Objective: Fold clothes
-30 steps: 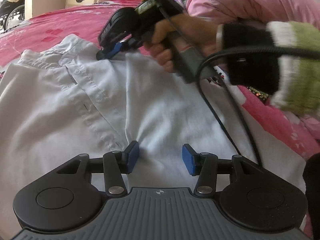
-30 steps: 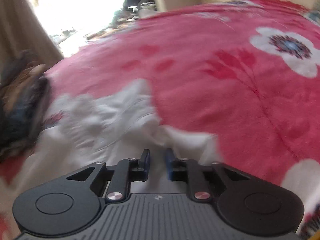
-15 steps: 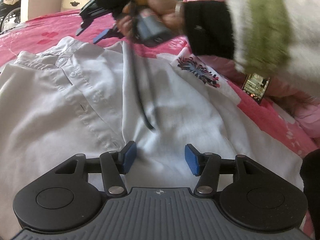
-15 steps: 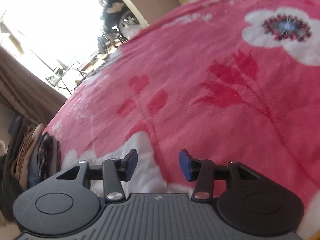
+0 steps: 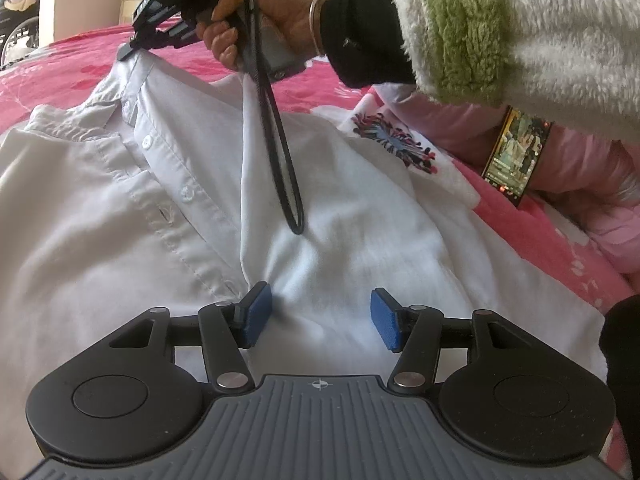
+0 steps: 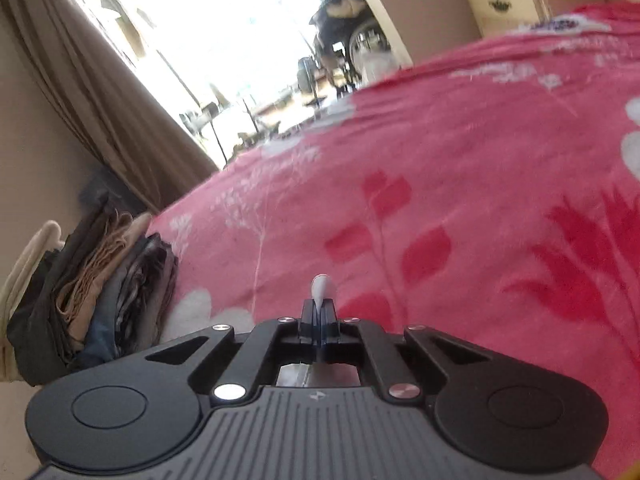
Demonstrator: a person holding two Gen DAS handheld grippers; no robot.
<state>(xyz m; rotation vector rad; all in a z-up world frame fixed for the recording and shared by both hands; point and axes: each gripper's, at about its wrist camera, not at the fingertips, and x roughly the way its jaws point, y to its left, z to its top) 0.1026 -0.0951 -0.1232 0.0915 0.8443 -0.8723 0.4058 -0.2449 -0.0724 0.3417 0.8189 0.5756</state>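
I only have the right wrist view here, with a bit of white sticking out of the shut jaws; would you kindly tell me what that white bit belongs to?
Observer: It is the collar tip of a white shirt lying button side up on the bed; the right gripper pinches it.
Operator: Thank you. What is the left gripper doing?
Observer: The left gripper sits lower on the shirt front, pads apart, fabric between them but not pinched.
Operator: Anything near the shirt?
Observer: A phone with a lit screen lies to its right.

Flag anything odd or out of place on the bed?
A phone with its screen lit lies on the pink blanket right beside the white shirt. A black cable loop dangles from the right tongs over the shirt front.
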